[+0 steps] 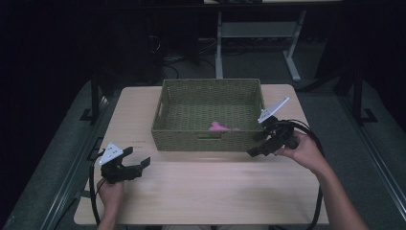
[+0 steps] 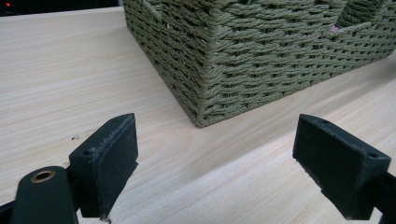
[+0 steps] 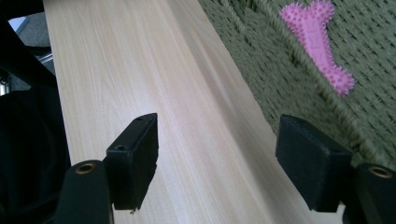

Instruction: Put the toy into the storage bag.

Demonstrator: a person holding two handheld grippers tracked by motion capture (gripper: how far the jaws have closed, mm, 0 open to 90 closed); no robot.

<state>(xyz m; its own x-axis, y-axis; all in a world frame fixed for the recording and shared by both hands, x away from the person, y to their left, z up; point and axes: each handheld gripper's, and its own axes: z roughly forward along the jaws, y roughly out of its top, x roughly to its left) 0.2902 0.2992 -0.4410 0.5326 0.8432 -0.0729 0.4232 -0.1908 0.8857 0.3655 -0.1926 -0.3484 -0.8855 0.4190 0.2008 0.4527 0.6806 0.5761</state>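
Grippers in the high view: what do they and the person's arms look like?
Both the left gripper and right gripper are black, with two blocky jaws, a grey three-cornered plate on top and a black cable trailing back. The forearms show no sleeves.

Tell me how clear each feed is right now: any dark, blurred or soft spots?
High view: dim, the room beyond the pale wooden table nearly black, the small pink toy soft. Left gripper view: bright, the green woven basket sharp. Right gripper view: bright, the table streaked with blur, the pink spiked bone-shaped toy fairly crisp.
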